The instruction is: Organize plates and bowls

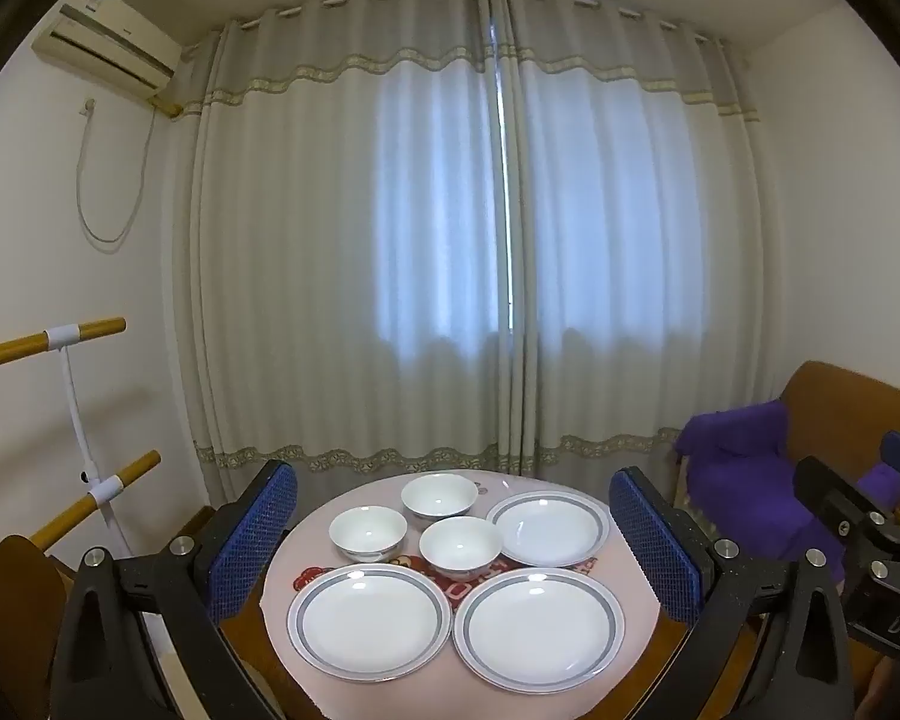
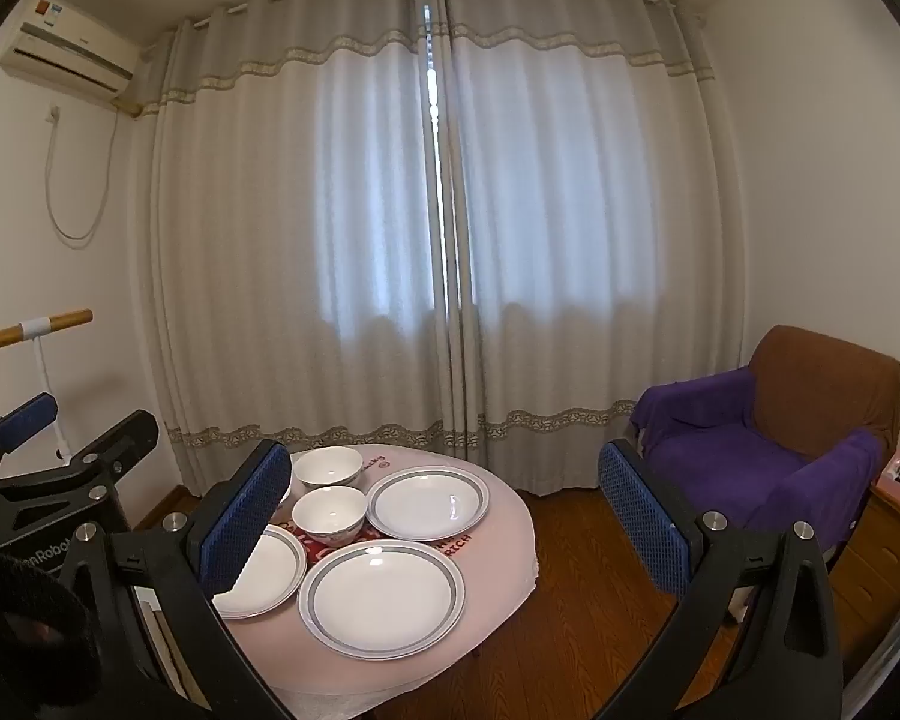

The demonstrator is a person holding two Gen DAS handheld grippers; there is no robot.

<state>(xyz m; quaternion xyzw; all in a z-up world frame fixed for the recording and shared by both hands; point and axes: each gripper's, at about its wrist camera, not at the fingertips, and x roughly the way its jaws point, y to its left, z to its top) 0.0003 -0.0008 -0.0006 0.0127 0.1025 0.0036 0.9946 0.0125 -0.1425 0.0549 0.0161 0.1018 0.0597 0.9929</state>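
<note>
On the round surface [image 1: 630, 618] sit 3 plates [image 1: 369, 621] and 3 bowls [image 1: 460, 547], all spread out singly, so nothing's stacked yet. Both the left hand-held gripper [image 1: 453, 546] and right hand-held gripper [image 2: 444, 516] hover above, jaws wide apart and empty. Looks like the very start; next move probably means dropping down to pinch 1 plate rim for stacking.

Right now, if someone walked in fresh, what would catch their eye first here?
Probably the round table set with three grey-rimmed plates and three white bowls, none of them stacked. Behind it, closed curtains glowing with daylight fill the far wall. A purple-draped armchair sits to the right, and both the left gripper and the right gripper are open, above the table and holding nothing.
</note>
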